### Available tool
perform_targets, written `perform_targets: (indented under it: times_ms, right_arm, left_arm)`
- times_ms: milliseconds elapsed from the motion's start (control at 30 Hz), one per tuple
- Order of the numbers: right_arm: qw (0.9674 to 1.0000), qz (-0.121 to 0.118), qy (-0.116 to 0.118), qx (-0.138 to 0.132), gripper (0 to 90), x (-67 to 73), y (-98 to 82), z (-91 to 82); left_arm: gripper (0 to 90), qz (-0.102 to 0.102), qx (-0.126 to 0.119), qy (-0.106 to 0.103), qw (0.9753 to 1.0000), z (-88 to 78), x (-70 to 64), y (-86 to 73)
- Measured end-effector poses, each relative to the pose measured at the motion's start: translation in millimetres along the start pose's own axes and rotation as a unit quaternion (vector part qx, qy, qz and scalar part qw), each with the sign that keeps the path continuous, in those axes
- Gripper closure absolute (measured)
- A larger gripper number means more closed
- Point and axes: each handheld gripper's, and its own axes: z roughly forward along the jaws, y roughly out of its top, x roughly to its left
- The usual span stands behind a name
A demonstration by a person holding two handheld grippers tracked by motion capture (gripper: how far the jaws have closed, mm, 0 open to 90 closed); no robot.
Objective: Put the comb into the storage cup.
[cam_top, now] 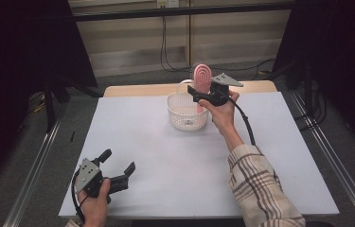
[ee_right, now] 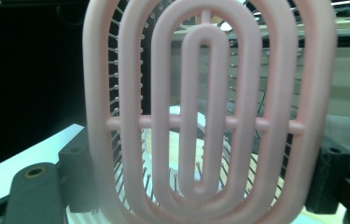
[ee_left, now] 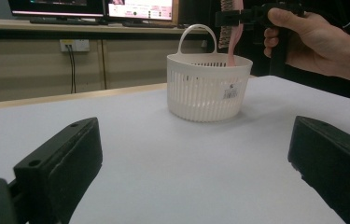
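Hairbrush [cam_top: 202,75], pink, light, stiff, slick plastic, hangs handle-down over the far white basket [cam_top: 179,118], right tongs [cam_top: 204,92] clamping its head edges, left tongs [cam_top: 118,163] gaping.

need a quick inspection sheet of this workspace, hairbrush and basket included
surface: white tabletop, bare apart from the basket
job's things: pink hairbrush held upright, handle down inside the white slotted basket
clutter: nothing seen
grippers: right gripper shut on the hairbrush head above the basket; left gripper near the front left edge, jaws wide open with nothing between
cables: black cable trails from the right gripper along the forearm; wall cables hang behind the table
surroundings: dark curtains at both sides, monitors on a shelf beyond
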Motion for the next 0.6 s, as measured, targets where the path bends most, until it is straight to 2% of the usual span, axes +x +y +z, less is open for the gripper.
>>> perform_targets:
  times_ms: [600]
  right_arm:
    - [0.9998, 0.013, -0.004, 0.015, 19.1, -4.5, -10.8, 4.7]
  left_arm:
    - [2.9, 0.002, 0.004, -0.001, 1.0, 0.3, 0.5, -0.2]
